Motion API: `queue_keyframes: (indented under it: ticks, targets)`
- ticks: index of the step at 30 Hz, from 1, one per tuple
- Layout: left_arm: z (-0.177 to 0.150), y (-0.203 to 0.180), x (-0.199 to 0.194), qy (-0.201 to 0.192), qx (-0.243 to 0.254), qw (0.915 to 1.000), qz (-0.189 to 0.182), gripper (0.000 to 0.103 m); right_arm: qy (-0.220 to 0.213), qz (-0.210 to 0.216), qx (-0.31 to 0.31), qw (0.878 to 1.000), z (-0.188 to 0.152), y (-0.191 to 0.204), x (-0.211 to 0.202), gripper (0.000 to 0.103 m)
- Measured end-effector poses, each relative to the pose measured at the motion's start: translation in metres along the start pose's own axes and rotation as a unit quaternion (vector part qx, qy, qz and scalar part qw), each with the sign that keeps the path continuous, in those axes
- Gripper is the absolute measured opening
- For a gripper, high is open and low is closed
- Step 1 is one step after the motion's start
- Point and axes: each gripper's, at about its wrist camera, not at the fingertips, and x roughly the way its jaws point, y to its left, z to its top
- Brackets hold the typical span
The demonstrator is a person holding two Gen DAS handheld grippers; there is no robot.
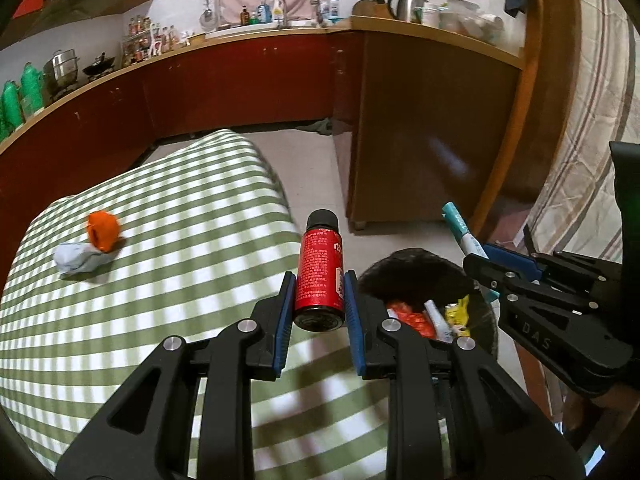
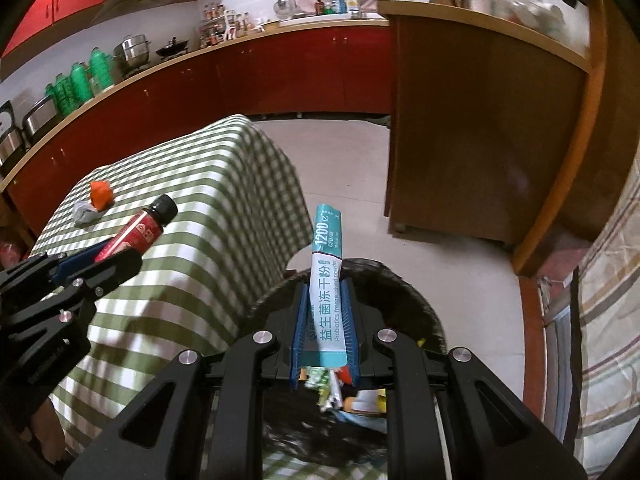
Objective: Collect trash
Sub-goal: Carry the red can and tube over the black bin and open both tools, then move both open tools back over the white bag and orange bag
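So the red bottle [image 1: 320,276] with the black cap sits pinched between the blue pads of the left claw [image 1: 319,280], cap pointing to 12 o'clock, held up over the near edge of the green checked surface [image 1: 160,320]. The right claw [image 2: 325,312] is clamped on a teal and white powder sachet [image 2: 326,284], which sticks out toward 12 right over the dark trash bin [image 2: 420,304]. The bin is at about 3 o'clock from the bottle, just beside the surface, and already has colourful wrappers [image 1: 436,316] in it. Way over at 10 o'clock on the cloth, an orange crumpled scrap [image 1: 103,230] touches a pale grey wad [image 1: 76,258].
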Motion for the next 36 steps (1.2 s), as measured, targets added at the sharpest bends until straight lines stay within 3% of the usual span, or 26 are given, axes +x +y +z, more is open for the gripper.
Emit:
queue_keyframes:
  ticks: [5,8,10,18,27,36]
  targets:
    - [-0.001,-0.026,0.014,0.013,0.016,0.9997,-0.013,0.024,0.008,0.000,0.014,1.000,-0.007,-0.019,0.003,0.019]
    - [-0.002,-0.035,0.022,0.019,0.016,0.9996,-0.015,0.026,0.009,-0.004,0.027,1.000,-0.009,-0.028,0.006,0.032]
    - [-0.003,-0.040,0.029,0.030,0.019,0.9992,-0.015,0.048,0.009,-0.004,0.032,0.999,-0.011,-0.032,0.006,0.038]
    - [-0.003,-0.040,0.027,0.024,0.014,0.9996,-0.001,0.051,0.006,-0.003,0.028,1.000,-0.013,-0.029,0.004,0.039]
    - [-0.015,0.018,0.010,0.033,-0.042,0.9978,0.040,0.056,0.007,0.020,0.005,1.000,-0.009,0.001,0.006,0.040]
    - [-0.025,0.109,-0.005,0.040,-0.112,0.9868,0.110,0.062,0.006,0.058,-0.040,0.997,0.012,0.061,0.020,0.041]
